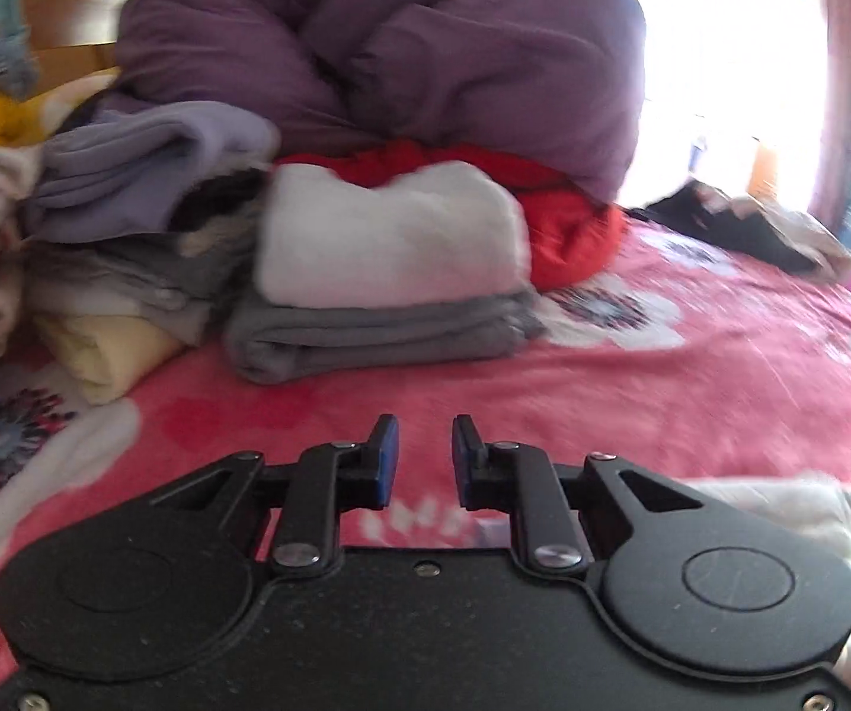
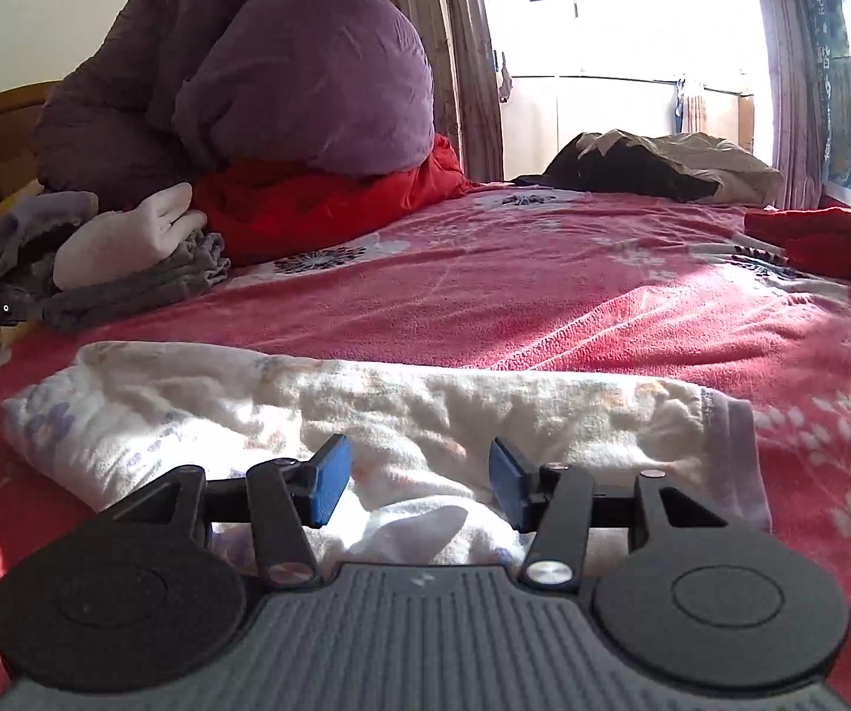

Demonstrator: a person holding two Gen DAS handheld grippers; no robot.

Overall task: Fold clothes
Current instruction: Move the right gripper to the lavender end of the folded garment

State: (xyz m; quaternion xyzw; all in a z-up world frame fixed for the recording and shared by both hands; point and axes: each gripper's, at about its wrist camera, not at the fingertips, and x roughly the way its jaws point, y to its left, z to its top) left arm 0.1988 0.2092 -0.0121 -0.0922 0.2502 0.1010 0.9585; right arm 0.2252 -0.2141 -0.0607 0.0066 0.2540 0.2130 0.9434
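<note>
A folded white cloth with a faint flower print (image 2: 485,409) lies across the pink flowered bedspread (image 2: 544,296), right under my right gripper (image 2: 419,450). That gripper is open, its blue pads apart above the cloth and gripping nothing. A corner of the same cloth (image 1: 781,509) shows at the lower right of the left wrist view. My left gripper (image 1: 425,432) hovers over bare bedspread (image 1: 662,391) with a narrow gap between its pads and nothing in it. Ahead of it stands a folded white garment (image 1: 390,243) on a folded grey one (image 1: 378,332).
A bulky purple duvet (image 1: 425,47) rests on a red garment (image 1: 573,237) at the head of the bed. Several folded and loose clothes (image 1: 129,178) pile up at the left. Dark and beige clothes (image 2: 650,166) lie by the window; a red cloth (image 2: 828,243) lies at the right.
</note>
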